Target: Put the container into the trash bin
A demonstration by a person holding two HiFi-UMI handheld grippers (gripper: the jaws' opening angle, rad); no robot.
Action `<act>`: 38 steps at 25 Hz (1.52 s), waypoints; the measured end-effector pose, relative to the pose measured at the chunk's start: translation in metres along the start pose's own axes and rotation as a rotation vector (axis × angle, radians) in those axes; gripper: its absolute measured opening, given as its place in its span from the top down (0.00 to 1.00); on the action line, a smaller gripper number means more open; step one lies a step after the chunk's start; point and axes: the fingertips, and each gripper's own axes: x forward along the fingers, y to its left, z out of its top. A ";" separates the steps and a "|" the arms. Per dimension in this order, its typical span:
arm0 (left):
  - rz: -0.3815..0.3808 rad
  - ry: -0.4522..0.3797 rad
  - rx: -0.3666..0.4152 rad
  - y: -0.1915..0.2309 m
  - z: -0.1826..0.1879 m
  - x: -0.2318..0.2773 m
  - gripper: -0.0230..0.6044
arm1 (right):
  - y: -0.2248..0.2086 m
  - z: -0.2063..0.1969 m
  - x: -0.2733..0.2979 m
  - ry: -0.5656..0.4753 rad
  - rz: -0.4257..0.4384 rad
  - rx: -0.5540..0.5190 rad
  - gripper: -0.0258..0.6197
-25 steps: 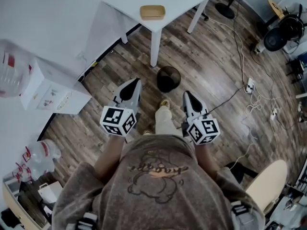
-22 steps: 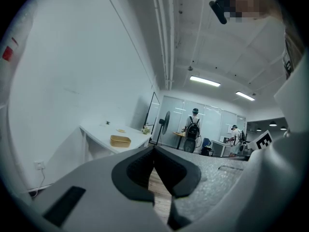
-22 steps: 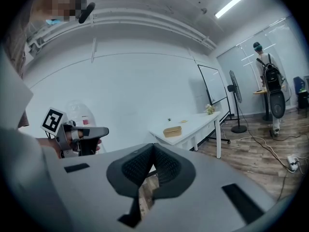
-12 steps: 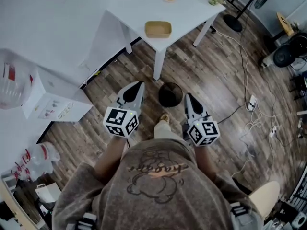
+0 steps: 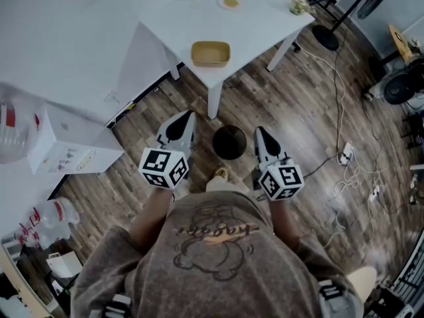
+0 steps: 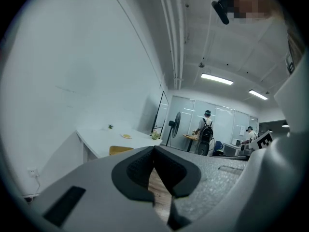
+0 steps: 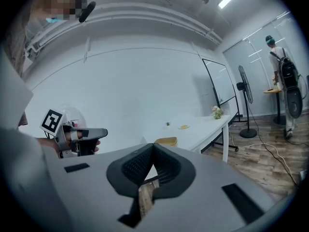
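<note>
Both jaw pairs together, nothing in them: left tool, right tool. The container sits on the white surface near its front corner, well apart from both tools. The trash bin stands on the wood floor between the tool tips, just beside the surface leg. Cables and fan base to the right, white box to the left.

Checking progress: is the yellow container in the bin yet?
Out: the shallow yellow container rests on the white table, apart from the round black bin.
</note>
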 end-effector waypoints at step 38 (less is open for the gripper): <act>-0.022 -0.005 0.044 0.066 0.052 0.106 0.96 | -0.038 0.037 0.110 -0.030 -0.022 0.047 0.97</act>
